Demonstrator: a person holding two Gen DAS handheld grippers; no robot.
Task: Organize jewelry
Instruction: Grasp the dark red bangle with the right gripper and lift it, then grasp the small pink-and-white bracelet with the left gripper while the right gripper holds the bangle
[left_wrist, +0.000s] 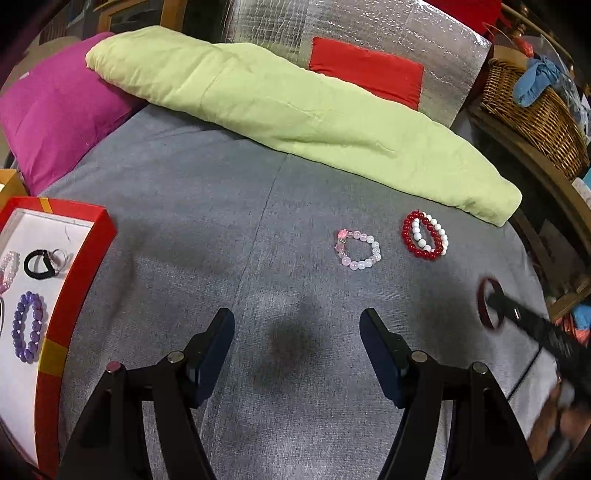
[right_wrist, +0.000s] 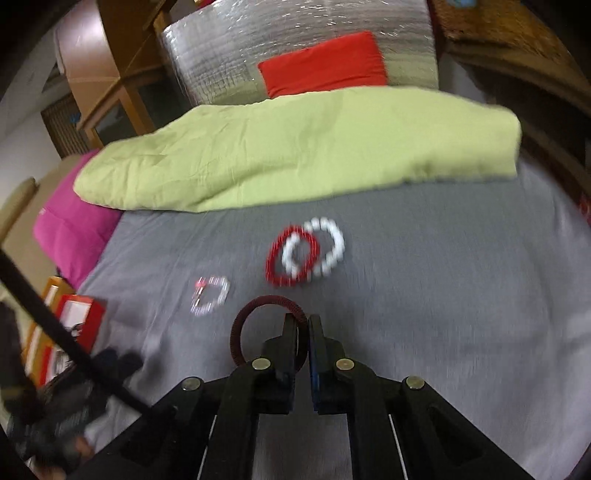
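Note:
My right gripper (right_wrist: 302, 320) is shut on a dark maroon hair tie (right_wrist: 255, 317), which hangs left of its fingers above the grey bed cover; in the left wrist view the same maroon hair tie (left_wrist: 489, 302) shows blurred at the right on the right gripper (left_wrist: 496, 301). My left gripper (left_wrist: 297, 321) stands open over bare cover with nothing between its fingers. Beyond it lie a pale pink bead bracelet (left_wrist: 357, 250), a red bead bracelet (left_wrist: 417, 236) and a white bead bracelet (left_wrist: 432, 236) overlapping. A red box (left_wrist: 77, 280) at the left holds a purple bracelet (left_wrist: 28, 326) and a black hair tie (left_wrist: 37, 264).
A folded light green quilt (left_wrist: 295, 110) lies across the back of the bed, with a magenta pillow (left_wrist: 55, 122) at the left and a silver cushion with a red patch (left_wrist: 365, 74) behind. A wicker basket (left_wrist: 532, 110) stands on a wooden shelf at the right.

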